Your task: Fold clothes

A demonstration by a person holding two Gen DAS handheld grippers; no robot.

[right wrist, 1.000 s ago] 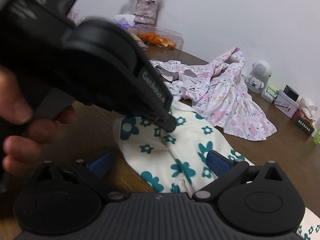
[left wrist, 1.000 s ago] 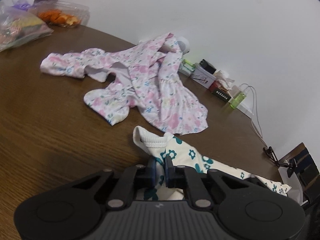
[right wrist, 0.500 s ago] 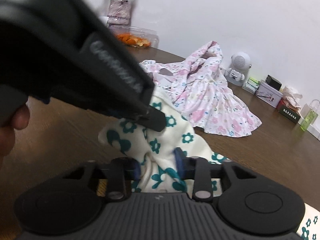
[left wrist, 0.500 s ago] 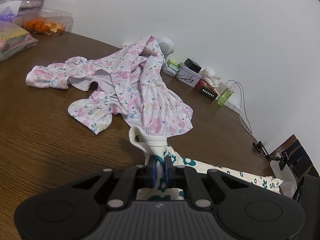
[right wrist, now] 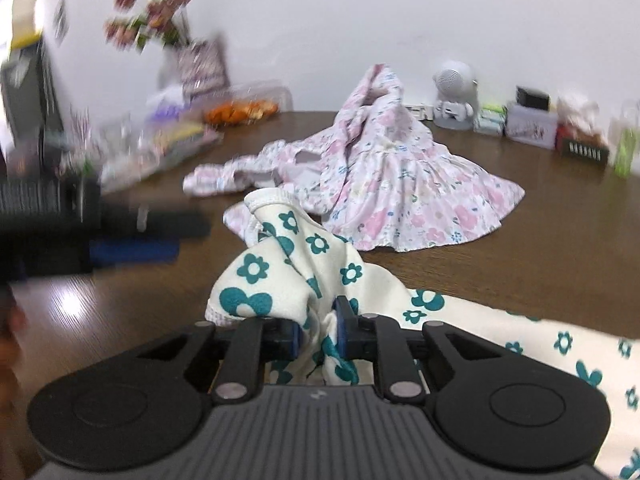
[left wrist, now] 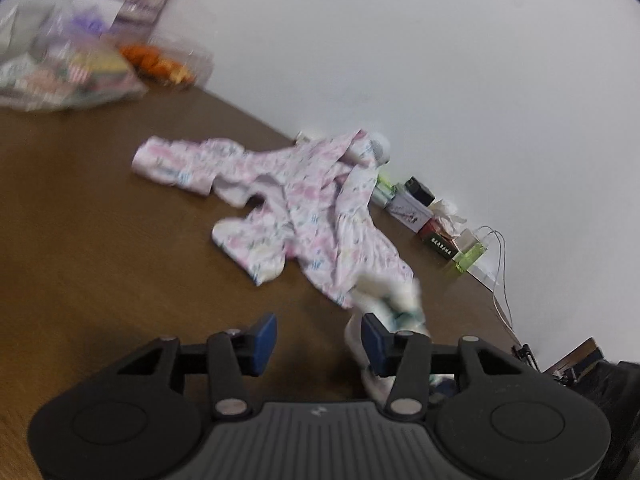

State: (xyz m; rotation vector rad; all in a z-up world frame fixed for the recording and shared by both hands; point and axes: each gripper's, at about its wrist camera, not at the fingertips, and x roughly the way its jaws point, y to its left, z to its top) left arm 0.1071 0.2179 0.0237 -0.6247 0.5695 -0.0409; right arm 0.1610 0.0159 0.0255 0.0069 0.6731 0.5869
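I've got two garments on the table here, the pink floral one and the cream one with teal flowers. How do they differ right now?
The pink floral garment lies loose on the table, untouched; the cream garment is bunched between the pads of the right gripper, whose jaws are closing. The pink one has small pastel flowers; the cream one has bold teal flowers. The pink one lies nearer the wall; the cream one is nearest the camera. The left gripper is opening, with nothing between its pads. Both are printed fabric, unfolded.

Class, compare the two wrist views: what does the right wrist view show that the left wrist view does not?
Right only: the right tongs closing on bunched cream cloth with teal flowers, and a vase of flowers. Left only: the left tongs opening, with nothing between them, and a white cable. Both: the pink floral dress on the brown table.
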